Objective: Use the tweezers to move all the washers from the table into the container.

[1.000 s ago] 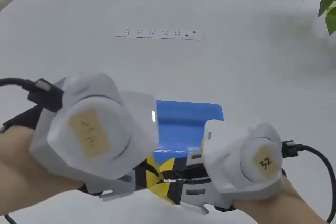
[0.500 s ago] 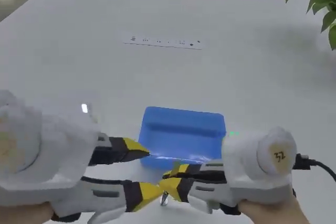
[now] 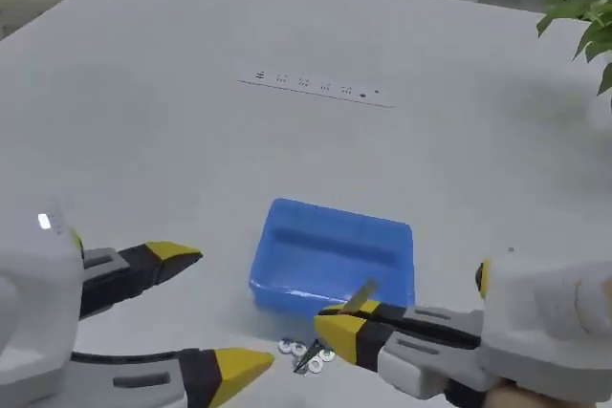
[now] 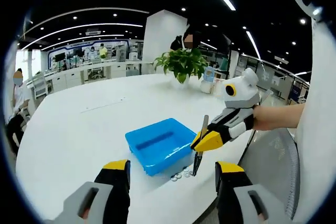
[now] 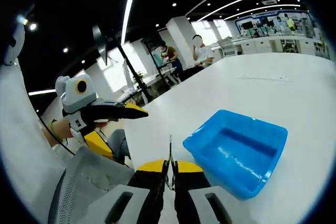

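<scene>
A blue container (image 3: pixel 335 247) sits on the white table (image 3: pixel 287 140). Several small metal washers (image 3: pixel 298 349) lie on the table just in front of it. My right gripper (image 3: pixel 330 324) comes in from the lower right, shut on metal tweezers (image 3: pixel 361 295) that slant down toward the washers. My left gripper (image 3: pixel 222 308) is at the lower left, open and holding nothing. In the left gripper view, the open left gripper (image 4: pixel 173 166) faces the container (image 4: pixel 160 142), the washers (image 4: pixel 181 174) and the tweezers (image 4: pixel 199 148). In the right gripper view, the right gripper (image 5: pixel 169 167) clamps the tweezers (image 5: pixel 170 156) beside the container (image 5: pixel 236 150).
A flat power strip (image 3: pixel 316 85) is set into the table far behind the container. A green plant (image 3: pixel 583 7) stands at the right edge. People (image 5: pixel 202 51) stand far off by other desks.
My left gripper has drawn back to the left, away from the right gripper. The tweezers stay in the right gripper. The head camera has tilted, and the washers now show.
</scene>
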The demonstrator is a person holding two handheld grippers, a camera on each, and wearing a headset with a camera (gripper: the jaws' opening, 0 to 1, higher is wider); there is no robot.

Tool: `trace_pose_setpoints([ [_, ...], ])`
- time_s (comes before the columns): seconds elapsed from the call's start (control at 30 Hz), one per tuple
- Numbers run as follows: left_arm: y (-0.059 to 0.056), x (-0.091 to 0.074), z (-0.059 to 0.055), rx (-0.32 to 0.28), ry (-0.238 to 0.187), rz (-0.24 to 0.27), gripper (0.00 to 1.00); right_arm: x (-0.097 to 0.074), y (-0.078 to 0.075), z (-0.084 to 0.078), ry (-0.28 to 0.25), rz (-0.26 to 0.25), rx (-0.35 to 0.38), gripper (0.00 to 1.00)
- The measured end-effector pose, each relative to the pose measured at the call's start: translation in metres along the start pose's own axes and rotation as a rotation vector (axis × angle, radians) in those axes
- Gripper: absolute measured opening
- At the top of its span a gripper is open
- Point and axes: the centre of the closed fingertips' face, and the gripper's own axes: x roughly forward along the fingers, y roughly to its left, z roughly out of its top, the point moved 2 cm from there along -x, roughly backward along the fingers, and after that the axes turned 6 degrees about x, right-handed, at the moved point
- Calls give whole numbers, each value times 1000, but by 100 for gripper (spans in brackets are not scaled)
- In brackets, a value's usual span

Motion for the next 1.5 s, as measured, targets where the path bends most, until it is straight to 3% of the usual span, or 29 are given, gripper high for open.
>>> trace_pose_setpoints([
  [0.1,5,-3,2,-15,-28,42,69,-9,1,13,-25,-19,-21,2],
  [0.3,10,-7,4,-38,-52,77,77,-20,-8,34,-59,-72,-86,2],
  [0.43,11,-6,7,-12,-48,80,84,-24,-25,46,-85,-127,-111,2],
  [0.57,11,-4,14,-10,-74,82,90,-23,-44,51,-87,-185,-117,2],
  [0.8,14,-6,17,2,-91,92,99,-15,-75,46,-40,-275,-151,2],
  [1.03,20,-13,12,-8,-88,119,99,-4,-101,35,12,-320,-176,2],
  [1.27,22,-18,10,-14,-85,137,99,0,-110,25,37,-334,-184,2],
  [1.5,23,-19,9,-22,-81,146,99,-4,-111,24,27,-344,-186,2],
])
